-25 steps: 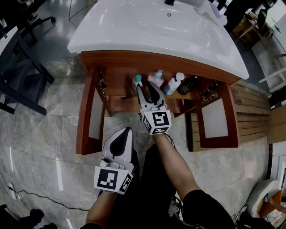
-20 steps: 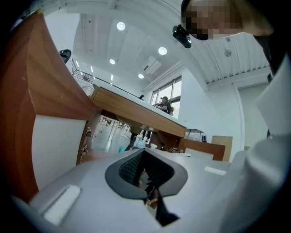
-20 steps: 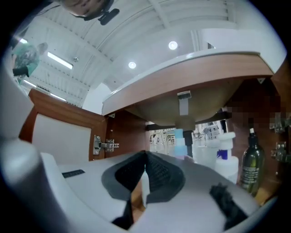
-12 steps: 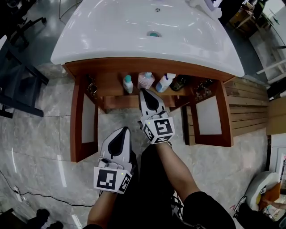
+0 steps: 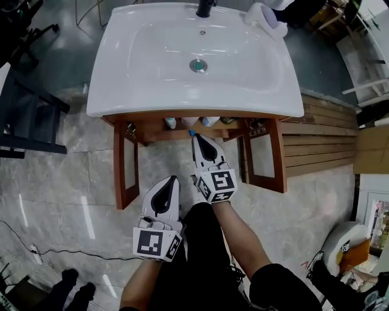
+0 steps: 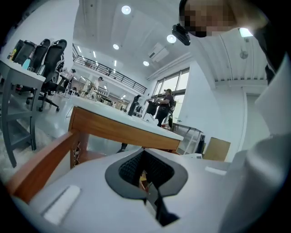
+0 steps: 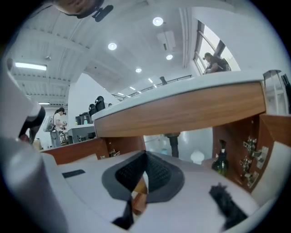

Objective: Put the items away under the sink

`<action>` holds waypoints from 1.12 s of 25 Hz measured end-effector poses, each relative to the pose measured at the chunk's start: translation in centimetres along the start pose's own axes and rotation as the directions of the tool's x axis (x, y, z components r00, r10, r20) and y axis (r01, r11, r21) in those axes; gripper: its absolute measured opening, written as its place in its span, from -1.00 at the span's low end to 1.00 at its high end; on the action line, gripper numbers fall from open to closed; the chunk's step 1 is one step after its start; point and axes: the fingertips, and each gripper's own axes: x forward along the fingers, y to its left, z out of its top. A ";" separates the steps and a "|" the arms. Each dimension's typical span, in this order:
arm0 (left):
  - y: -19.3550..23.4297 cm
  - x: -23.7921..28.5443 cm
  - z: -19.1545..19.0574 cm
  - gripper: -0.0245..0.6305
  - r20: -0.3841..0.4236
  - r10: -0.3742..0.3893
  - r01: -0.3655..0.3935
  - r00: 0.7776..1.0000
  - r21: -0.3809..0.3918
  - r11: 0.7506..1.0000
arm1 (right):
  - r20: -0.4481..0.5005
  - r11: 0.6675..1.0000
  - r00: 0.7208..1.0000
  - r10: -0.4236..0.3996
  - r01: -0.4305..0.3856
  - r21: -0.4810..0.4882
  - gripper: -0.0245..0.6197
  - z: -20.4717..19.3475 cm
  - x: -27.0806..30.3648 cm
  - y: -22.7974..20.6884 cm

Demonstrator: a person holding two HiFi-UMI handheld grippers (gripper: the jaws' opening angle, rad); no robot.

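Note:
Under the white sink (image 5: 146, 73) the wooden cabinet stands with both doors open. Several bottles (image 5: 189, 121) stand in a row on its shelf, mostly hidden by the sink's front edge in the head view. In the right gripper view a dark green pump bottle (image 7: 221, 163) and a white bottle (image 7: 196, 157) show under the counter. My right gripper (image 5: 196, 137) is shut and empty, just in front of the cabinet opening. My left gripper (image 5: 171, 180) is shut and empty too, nearer my body and lower left. Their jaws meet tip to tip in both gripper views (image 6: 143, 151) (image 7: 145, 154).
The left door (image 5: 124, 164) and right door (image 5: 264, 155) swing out toward me on either side of the grippers. A faucet (image 5: 205, 7) and a white object (image 5: 267, 17) sit at the sink's back. A dark chair frame (image 5: 27, 115) stands left, wooden slats (image 5: 322, 136) right.
The right gripper, open among the bottles on the shelf, has shut and drawn back out empty. Both grippers have risen, and more of the sink top shows now.

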 end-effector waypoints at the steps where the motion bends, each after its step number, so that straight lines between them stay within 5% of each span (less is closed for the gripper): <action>1: -0.2 -0.4 1.1 -0.91 -0.008 0.006 -0.006 1.000 -0.003 1.000 | -0.014 1.000 1.000 -0.006 0.006 0.006 -0.88 0.7 -0.6 0.2; 16: -7.4 -7.5 18.6 -0.91 -0.039 0.016 -0.016 0.999 -0.008 1.000 | -0.155 0.996 0.987 -0.036 0.048 0.074 -0.88 14.3 -11.8 5.0; 28: -13.8 -13.6 25.5 -0.91 -0.088 -0.012 0.010 0.996 -0.021 1.000 | -0.183 0.991 0.981 -0.069 0.089 0.103 -0.88 25.0 -23.6 8.5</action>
